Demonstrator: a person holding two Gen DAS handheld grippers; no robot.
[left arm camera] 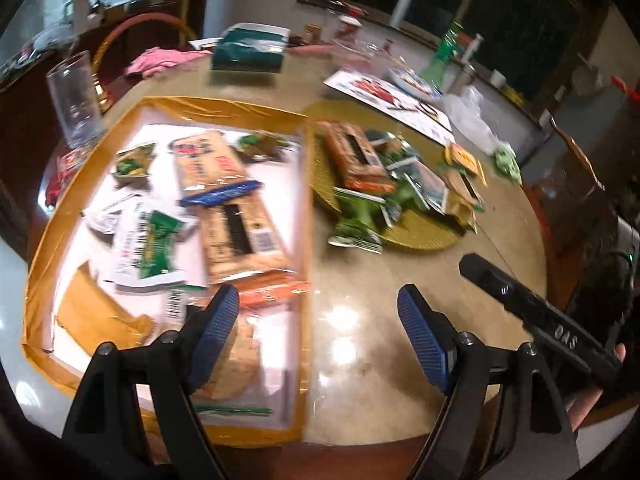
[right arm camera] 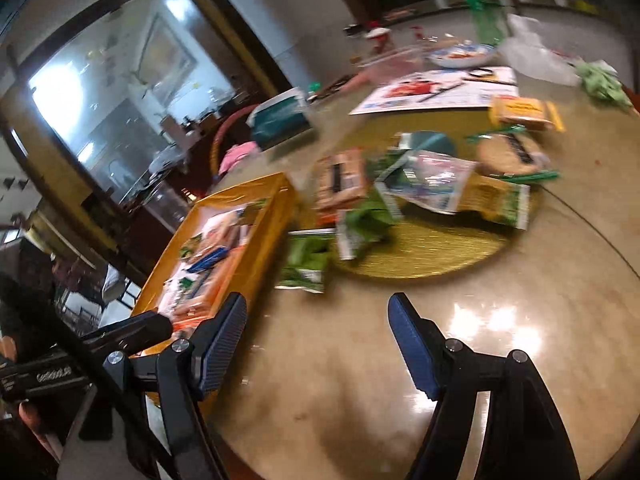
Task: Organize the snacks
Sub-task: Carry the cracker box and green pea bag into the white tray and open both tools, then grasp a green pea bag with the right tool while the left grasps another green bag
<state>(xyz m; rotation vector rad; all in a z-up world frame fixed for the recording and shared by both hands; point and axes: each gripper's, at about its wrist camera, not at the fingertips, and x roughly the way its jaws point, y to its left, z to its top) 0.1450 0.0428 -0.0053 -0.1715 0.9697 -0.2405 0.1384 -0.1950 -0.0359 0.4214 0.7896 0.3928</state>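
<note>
Both hand-held grippers are wide open and hold nothing: the left hand-held gripper (left arm camera: 318, 334) hangs over the near corner of the yellow box (left arm camera: 308, 216), the right hand-held gripper (right arm camera: 318, 344) just beside the box. More snacks (right arm camera: 416, 188) lie piled on the gold mat (right arm camera: 432, 252) beside the box. A rushed grab could pinch two packs at once, or push the green pack (right arm camera: 306, 262) off the mat's edge across the table (right arm camera: 520, 360).

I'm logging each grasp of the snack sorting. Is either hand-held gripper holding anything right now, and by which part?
Nothing is held. The left hand-held gripper and the right hand-held gripper both stand open, with only the bare table top between their fingers.
</note>
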